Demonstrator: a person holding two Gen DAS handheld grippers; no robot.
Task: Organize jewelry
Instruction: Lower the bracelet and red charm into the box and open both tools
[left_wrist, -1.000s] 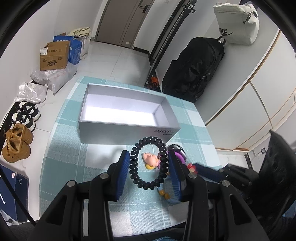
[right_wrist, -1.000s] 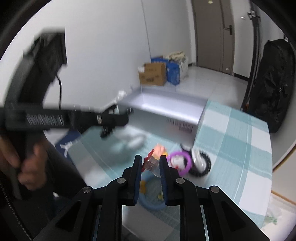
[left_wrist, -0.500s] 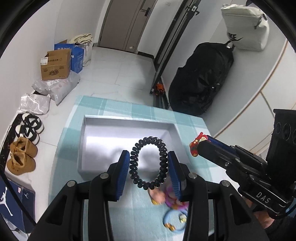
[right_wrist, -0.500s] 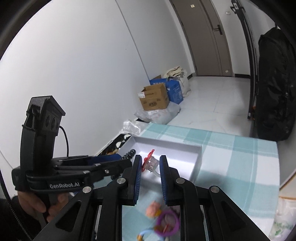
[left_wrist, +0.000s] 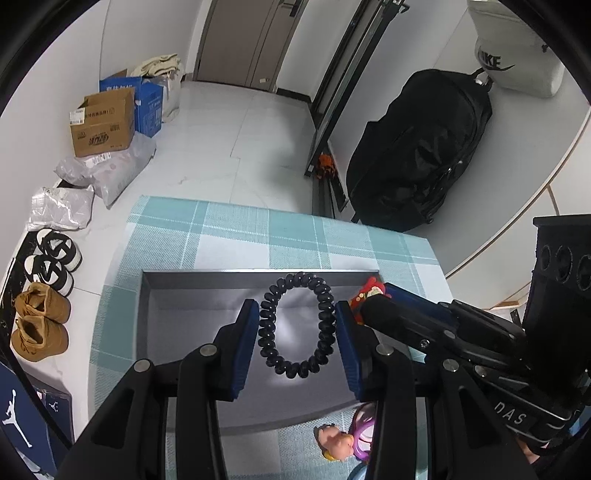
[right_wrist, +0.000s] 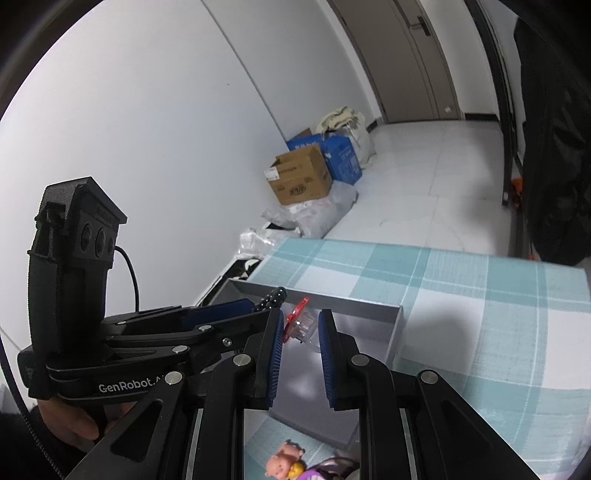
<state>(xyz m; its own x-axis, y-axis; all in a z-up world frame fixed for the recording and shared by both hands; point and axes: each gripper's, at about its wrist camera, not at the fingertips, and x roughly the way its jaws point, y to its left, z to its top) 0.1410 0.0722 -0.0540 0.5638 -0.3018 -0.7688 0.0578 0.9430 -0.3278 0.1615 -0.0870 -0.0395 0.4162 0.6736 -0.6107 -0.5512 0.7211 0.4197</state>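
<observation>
Left gripper (left_wrist: 297, 332) clamped across a black coiled hair tie (left_wrist: 297, 325), one blue pad pressing each side of the ring, which hangs upright over the open grey box (left_wrist: 177, 314). Right gripper (right_wrist: 300, 334) closed on a small clear clip with a red ornament (right_wrist: 301, 321); the piece sits high between the pads, its red part poking out above them and toward the left pad. From the left wrist view that same red ornament (left_wrist: 369, 293) shows at the box's far right corner, at the tip of the right tool. Both loads appear to be over the box interior, above its floor, not resting on it. Box sits on a teal checked cloth (right_wrist: 480, 295). Left behind on the cloth, just outside the near box wall: a small pink figure charm (left_wrist: 332, 441) and a purple ring-shaped piece (left_wrist: 364, 432) beside it. Judged step: carrying two pieces into the box, release pending. Next move calls for lowering each load close to the floor, spreading the pads, then withdrawing clear of the walls. Coiled tie may spring or roll when freed.
</observation>
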